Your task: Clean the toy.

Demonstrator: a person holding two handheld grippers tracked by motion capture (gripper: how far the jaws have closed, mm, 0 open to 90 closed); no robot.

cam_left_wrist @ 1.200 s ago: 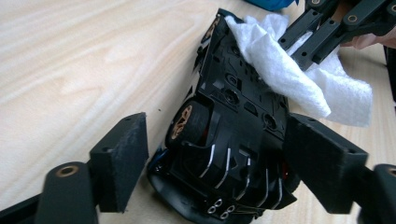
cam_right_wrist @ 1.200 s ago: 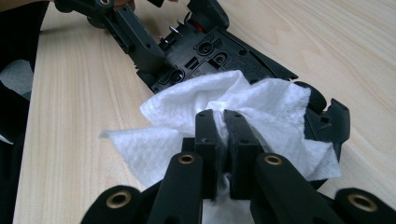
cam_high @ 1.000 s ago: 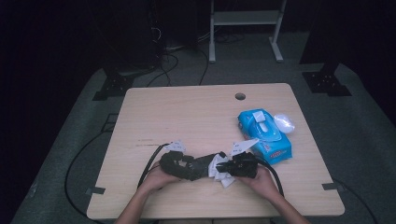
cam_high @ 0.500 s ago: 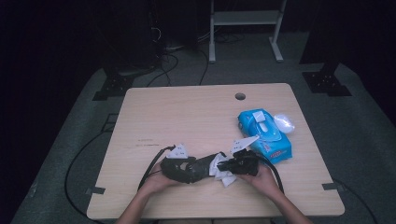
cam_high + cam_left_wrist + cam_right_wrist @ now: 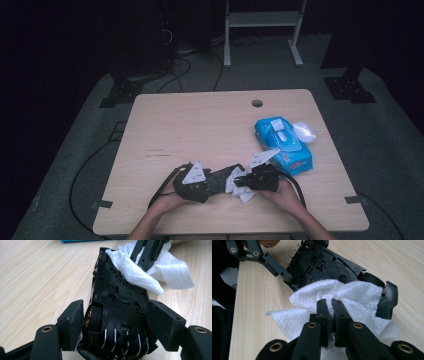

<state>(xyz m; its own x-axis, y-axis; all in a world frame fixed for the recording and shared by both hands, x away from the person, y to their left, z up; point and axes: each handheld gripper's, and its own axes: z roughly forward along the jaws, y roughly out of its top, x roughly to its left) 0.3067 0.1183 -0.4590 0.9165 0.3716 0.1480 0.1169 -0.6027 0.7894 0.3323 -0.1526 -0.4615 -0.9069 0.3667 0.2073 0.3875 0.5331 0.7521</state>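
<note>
A black toy car [image 5: 120,295] lies upside down between the pads of my left gripper [image 5: 118,323]. The jaws have just been closing and now press on its sides. My right gripper [image 5: 331,307] is shut on a bunched white wipe [image 5: 352,295], and the wipe rests against the underside of the car [image 5: 329,265] near one wheel. From the high view, both grippers meet near the table's front edge: the left gripper [image 5: 216,181] at the left, the right gripper [image 5: 241,182] facing it, and the wipe [image 5: 245,196] between them.
A blue pack of wipes [image 5: 282,145] lies just behind the right hand, with a small white object [image 5: 304,131] beside it. The wooden table [image 5: 200,125] has a cable hole [image 5: 257,103] near its far edge. Black cables trail off the front left.
The left hand has shifted a little to the right and toward the front edge with the car. The right gripper and the wipe have stayed in place.
</note>
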